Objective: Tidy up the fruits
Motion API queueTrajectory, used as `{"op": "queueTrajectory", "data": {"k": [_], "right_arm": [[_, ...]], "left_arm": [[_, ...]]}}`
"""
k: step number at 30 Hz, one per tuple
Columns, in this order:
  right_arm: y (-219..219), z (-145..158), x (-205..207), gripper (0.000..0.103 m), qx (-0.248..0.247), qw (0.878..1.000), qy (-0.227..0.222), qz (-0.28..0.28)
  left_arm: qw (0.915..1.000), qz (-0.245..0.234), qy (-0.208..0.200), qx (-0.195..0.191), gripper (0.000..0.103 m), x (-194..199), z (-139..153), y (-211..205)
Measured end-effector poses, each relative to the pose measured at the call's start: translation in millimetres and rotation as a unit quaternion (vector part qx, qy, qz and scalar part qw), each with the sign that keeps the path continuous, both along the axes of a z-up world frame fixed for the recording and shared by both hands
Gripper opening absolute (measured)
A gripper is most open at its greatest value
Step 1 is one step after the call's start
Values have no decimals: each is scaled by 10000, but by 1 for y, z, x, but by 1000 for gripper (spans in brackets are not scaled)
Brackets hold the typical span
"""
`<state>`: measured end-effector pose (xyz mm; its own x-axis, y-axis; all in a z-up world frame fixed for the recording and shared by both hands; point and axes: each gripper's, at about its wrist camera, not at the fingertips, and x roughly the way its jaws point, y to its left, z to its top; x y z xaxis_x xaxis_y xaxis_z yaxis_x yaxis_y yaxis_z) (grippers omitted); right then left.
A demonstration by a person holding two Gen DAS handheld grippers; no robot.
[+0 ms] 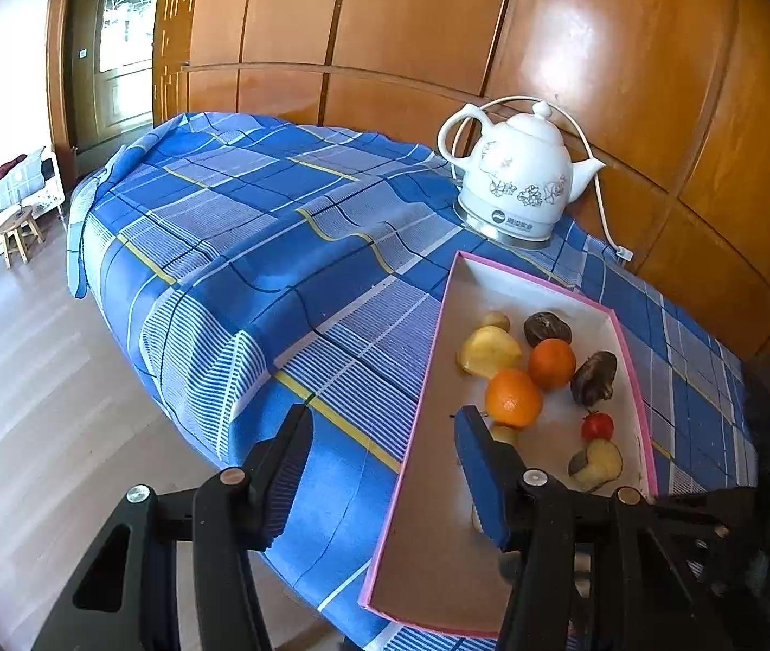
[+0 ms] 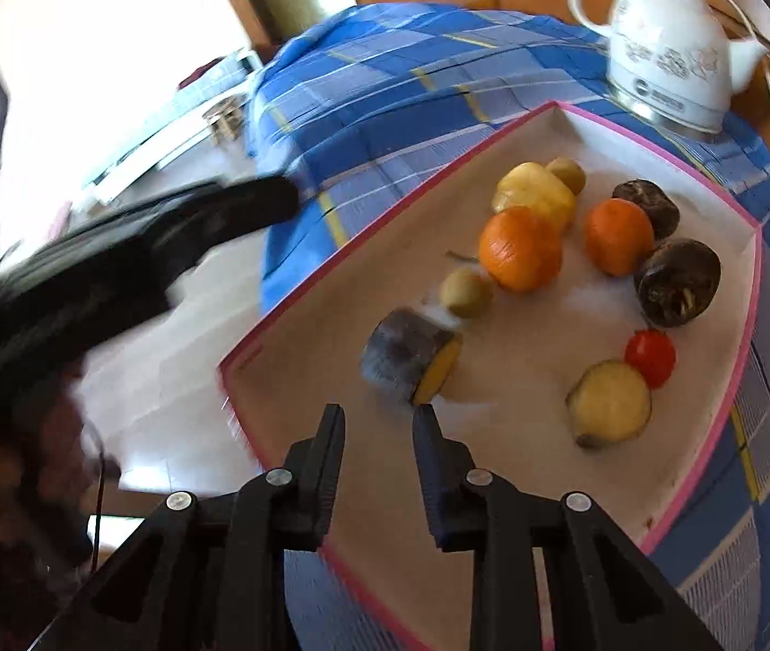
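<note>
A pink-rimmed box [image 1: 418,407] [image 2: 331,266] lies on the blue checked tablecloth and holds several fruits: two oranges [image 2: 520,249] [image 2: 619,236], a yellow fruit [image 2: 534,192], two dark fruits [image 2: 678,282], a small red one [image 2: 650,357], small green ones [image 2: 465,292] and two cut pieces [image 2: 412,362] [image 2: 608,402]. My left gripper [image 1: 385,423] is open and empty, its fingers astride the box's left rim. My right gripper [image 2: 379,415] is open and empty, just short of the dark-skinned cut piece. The oranges [image 1: 513,397] also show in the left wrist view.
A white floral electric kettle [image 1: 520,173] [image 2: 667,49] with its cord stands behind the box near the wooden wall panels [image 1: 439,27]. The table edge drops to a pale wood floor [image 1: 32,380] on the left. A small stool [image 1: 19,233] stands far left.
</note>
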<state>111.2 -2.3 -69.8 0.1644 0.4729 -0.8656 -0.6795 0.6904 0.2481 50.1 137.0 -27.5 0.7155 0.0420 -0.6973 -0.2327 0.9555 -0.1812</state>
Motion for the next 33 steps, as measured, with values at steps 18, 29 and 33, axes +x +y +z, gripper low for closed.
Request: {"op": "queueTrajectory", "data": {"k": [18, 29, 33], "right_arm": [[-9, 9, 7, 26, 6, 9962, -449, -749], [-26, 30, -9, 28, 202, 9905, -713, -1161], [-39, 39, -21, 34, 192, 9816, -1007, -1611]], "left_arm": [[9999, -140, 17, 84, 56, -5, 0, -12], [9995, -139, -204, 208, 59, -16, 8, -21], [9988, -111, -389, 281, 69, -26, 13, -30]]}}
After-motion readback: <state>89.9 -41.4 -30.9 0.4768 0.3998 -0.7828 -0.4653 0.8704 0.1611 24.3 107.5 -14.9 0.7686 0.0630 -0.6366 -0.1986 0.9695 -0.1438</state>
